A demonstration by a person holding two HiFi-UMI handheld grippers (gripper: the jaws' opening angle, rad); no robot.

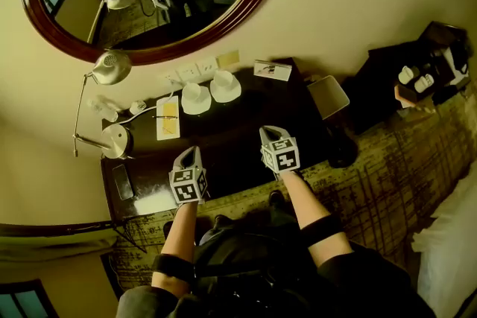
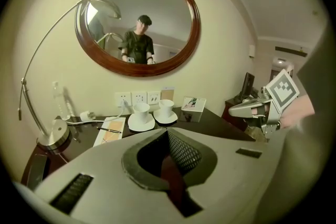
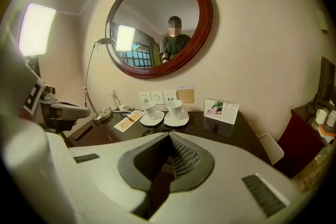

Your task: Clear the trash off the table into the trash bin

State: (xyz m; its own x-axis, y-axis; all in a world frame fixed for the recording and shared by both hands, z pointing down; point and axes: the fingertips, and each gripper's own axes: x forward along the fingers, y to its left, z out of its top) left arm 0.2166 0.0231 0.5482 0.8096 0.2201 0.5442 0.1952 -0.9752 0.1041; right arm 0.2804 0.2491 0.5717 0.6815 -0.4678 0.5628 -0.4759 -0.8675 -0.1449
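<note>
Clenched and empty, the left gripper (image 1: 188, 154) hung over the near edge of the dark desk (image 1: 238, 132), its jaws pressed together with nothing between them. The right gripper (image 1: 270, 134) sat beside it, just as tightly closed and just as empty, both tipped down toward the desktop.

Further back stood two white cups on saucers (image 1: 210, 91) side by side, a notepad with a pen (image 1: 168, 118) to their left, and a small card stand (image 1: 272, 70) to their right. A desk lamp (image 1: 112, 67) arched over the left end, below a round mirror (image 1: 223, 26).

No obvious trash showed on the desk from any view. The pale, open-topped box (image 1: 328, 96) off the desk's right end was probably the trash bin, though I could not be sure.

The likely risk was a wrong pick: with nothing clearly rubbish, the notepad or card could get binned. Reaching in with closed jaws could also shove a saucer and tip a cup.
</note>
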